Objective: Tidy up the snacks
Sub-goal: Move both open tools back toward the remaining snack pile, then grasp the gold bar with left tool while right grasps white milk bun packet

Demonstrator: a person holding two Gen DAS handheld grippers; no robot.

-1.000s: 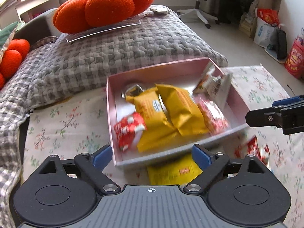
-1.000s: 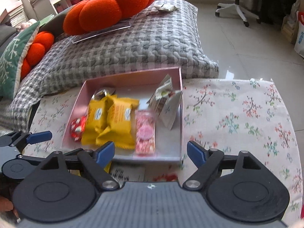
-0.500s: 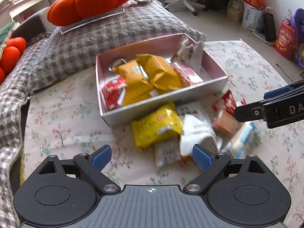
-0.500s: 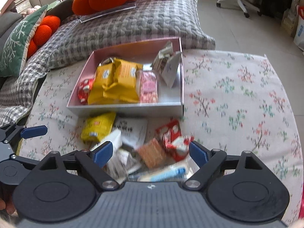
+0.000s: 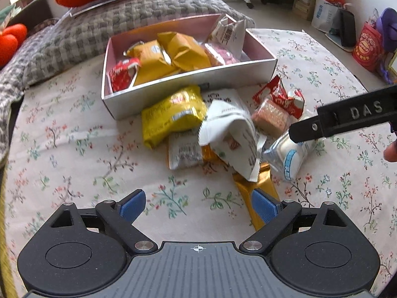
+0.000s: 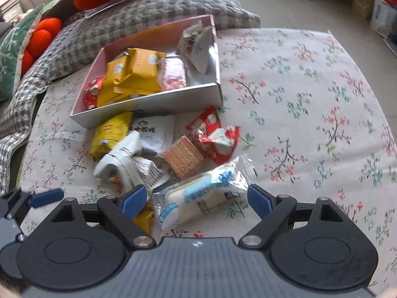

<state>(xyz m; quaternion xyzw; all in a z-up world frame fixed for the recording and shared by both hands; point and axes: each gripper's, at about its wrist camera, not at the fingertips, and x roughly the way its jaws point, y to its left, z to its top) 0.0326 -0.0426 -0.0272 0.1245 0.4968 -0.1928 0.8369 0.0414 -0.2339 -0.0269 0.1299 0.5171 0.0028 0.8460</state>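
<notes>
Beside the box's (image 5: 188, 87) near wall, both claws (image 5: 198, 204) (image 6: 196, 198) gape over loose snacks (image 6: 173, 154).

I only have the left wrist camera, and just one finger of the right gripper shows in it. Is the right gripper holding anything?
Observer: No. The right gripper is open. The blue-and-white packet lies on the cloth between its pads, and neither pad looks to press on it.
Operator: And seen from that side, is my left gripper touching the pile?
Observer: No. The left gripper is open too, and the one fingertip that shows in the right wrist view is over bare cloth, left of the crumpled white packet and apart from it.
</notes>
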